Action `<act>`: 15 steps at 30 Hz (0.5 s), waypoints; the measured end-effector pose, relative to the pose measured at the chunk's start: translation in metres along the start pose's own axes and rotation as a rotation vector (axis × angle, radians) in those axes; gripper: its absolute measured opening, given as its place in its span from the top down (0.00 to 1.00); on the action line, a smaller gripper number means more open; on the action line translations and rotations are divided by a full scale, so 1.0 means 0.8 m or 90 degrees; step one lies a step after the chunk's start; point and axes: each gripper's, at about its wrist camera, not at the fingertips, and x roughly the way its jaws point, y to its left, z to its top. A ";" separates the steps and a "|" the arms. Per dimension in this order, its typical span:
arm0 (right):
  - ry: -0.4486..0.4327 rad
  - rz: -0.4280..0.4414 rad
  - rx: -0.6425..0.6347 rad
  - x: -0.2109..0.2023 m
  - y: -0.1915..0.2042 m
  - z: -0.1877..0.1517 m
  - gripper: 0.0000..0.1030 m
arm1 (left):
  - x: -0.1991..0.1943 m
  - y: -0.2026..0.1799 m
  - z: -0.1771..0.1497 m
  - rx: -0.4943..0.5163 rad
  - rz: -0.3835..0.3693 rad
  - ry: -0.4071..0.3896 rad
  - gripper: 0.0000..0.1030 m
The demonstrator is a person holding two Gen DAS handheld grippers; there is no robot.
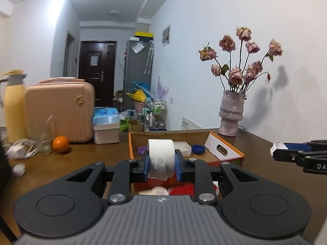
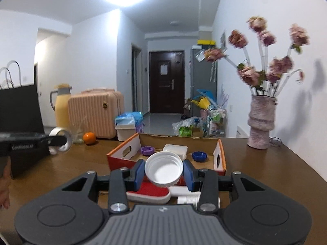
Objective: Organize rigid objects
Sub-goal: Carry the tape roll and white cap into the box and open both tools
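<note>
Left gripper (image 1: 161,163): your blue pads are clamped on a white tape roll (image 1: 161,157), held upright above the near end of the box.
Right gripper (image 2: 164,172): you're pinching a white cap (image 2: 164,168) by its rim, open side facing the camera.
Cardboard box (image 2: 219,155): sits on the wooden table (image 2: 265,173), just ahead of both grippers.
Box contents: a purple lid (image 2: 147,150), a white block (image 2: 175,150) and a blue lid (image 2: 199,156) lie apart on its floor.
Below your right gripper: a red-and-white item (image 2: 149,193) (blurred, possibly a brush).
Background: vase (image 2: 260,122) at the table's far right; orange (image 2: 89,137) far left.
</note>
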 end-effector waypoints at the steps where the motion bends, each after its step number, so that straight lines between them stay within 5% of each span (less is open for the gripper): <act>1: 0.009 0.009 -0.004 0.022 -0.006 0.008 0.62 | 0.023 0.002 0.006 0.002 -0.005 0.008 0.77; 6: 0.063 0.056 -0.014 0.137 -0.033 0.049 0.62 | 0.152 0.027 0.031 -0.024 -0.046 0.107 0.77; 10: 0.130 0.072 0.014 0.241 -0.060 0.068 0.62 | 0.243 0.033 0.035 0.018 -0.020 0.159 0.77; 15: 0.231 0.016 -0.037 0.353 -0.090 0.056 0.62 | 0.347 0.049 0.023 0.063 0.001 0.248 0.77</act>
